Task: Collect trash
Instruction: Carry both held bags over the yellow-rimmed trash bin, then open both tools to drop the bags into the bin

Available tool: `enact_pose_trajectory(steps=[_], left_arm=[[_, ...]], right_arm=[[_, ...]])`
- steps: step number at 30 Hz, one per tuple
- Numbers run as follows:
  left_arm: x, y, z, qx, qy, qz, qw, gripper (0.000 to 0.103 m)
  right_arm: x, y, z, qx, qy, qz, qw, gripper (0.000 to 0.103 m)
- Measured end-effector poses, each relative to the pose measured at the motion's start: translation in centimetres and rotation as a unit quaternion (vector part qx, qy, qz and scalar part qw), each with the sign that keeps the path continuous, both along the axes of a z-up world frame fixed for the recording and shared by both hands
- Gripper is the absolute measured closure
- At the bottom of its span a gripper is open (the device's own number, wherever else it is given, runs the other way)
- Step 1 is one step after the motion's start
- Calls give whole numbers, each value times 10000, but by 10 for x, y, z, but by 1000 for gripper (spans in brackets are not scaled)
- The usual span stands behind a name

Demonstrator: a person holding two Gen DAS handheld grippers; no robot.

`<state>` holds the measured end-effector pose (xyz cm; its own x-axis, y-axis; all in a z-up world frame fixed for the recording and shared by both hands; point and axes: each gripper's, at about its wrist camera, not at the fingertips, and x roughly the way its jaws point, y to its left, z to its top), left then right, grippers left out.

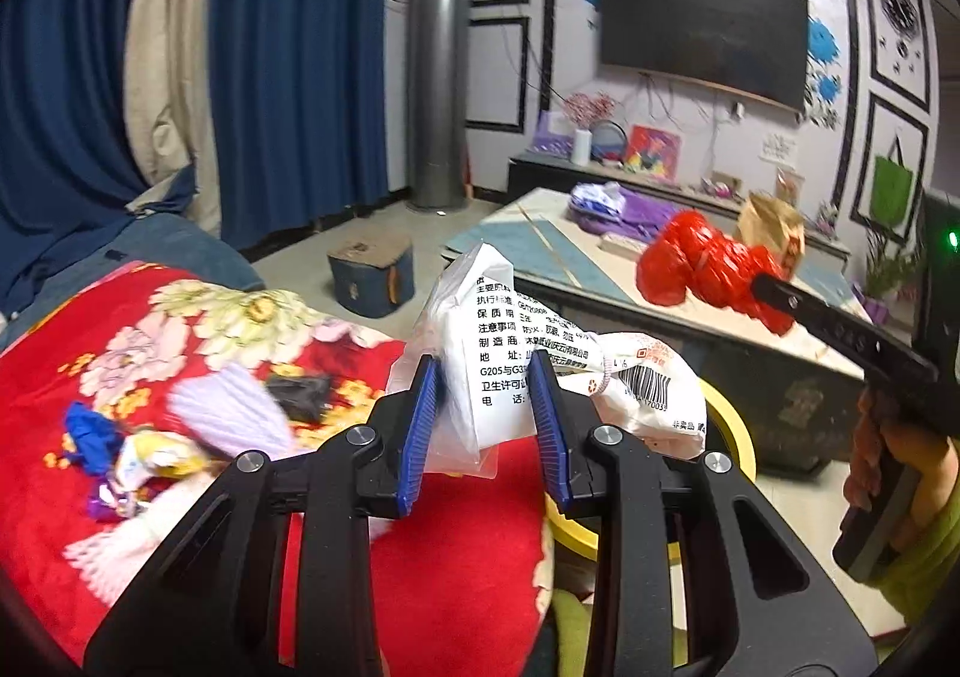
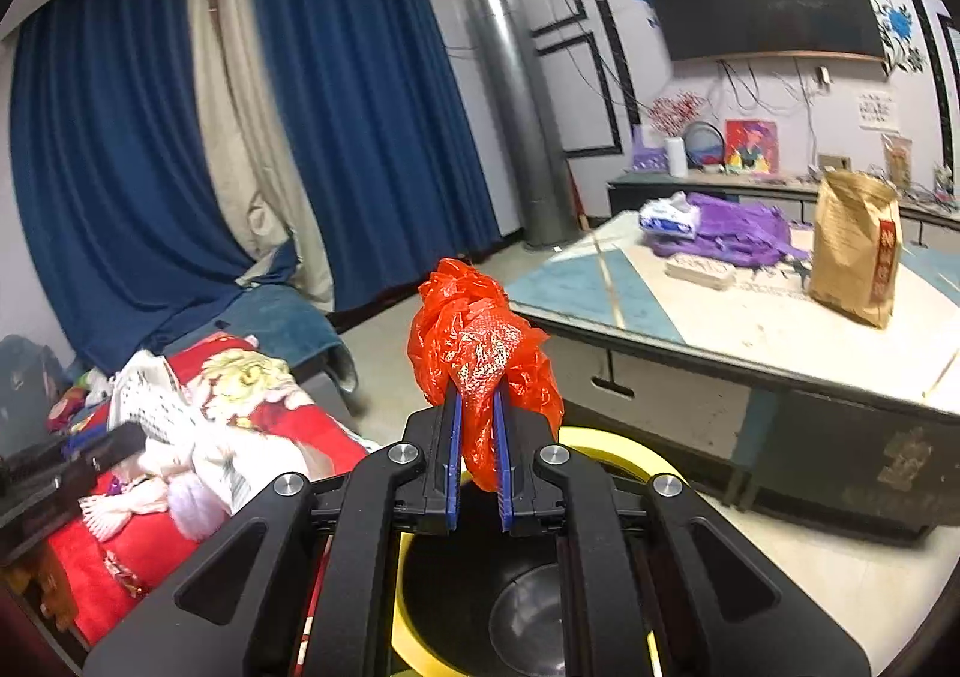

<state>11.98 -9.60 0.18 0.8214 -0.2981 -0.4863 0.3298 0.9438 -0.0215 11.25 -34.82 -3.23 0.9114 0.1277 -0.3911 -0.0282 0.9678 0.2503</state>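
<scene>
The right tool (image 2: 477,425) grips a red bag (image 2: 480,353) directly above the yellow-rimmed bin (image 2: 414,587). The left tool (image 1: 486,407) clamps a white wrapper (image 1: 528,359) over the bed's (image 1: 456,557) edge, the bin just to its right.

My left tool (image 1: 487,377) points forward and a little down, its blue pads (image 1: 420,425) pressed on a white wrapper (image 1: 528,365). My right tool (image 2: 477,425) is tilted down too, its pads almost together, pinching a red bag (image 2: 480,353). My right hand (image 1: 888,473) grips its handle.
</scene>
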Motion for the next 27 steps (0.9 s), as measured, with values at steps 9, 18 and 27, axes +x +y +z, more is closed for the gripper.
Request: enact_pose_trajectory(steps=[9,18,27], left_arm=[[13,-44,-34,394,215,-364,9983,78],[24,-80,-66,812,429,-655,9936,78],[40,-93,-85,883,753,-752,9904,78]], right_arm=[[17,-15,-23,71,625,-109,9980,94],[30,-29,-44,283,1079,-80,9937,94],[41,-41,-68,430,1436,-18,9887,93]])
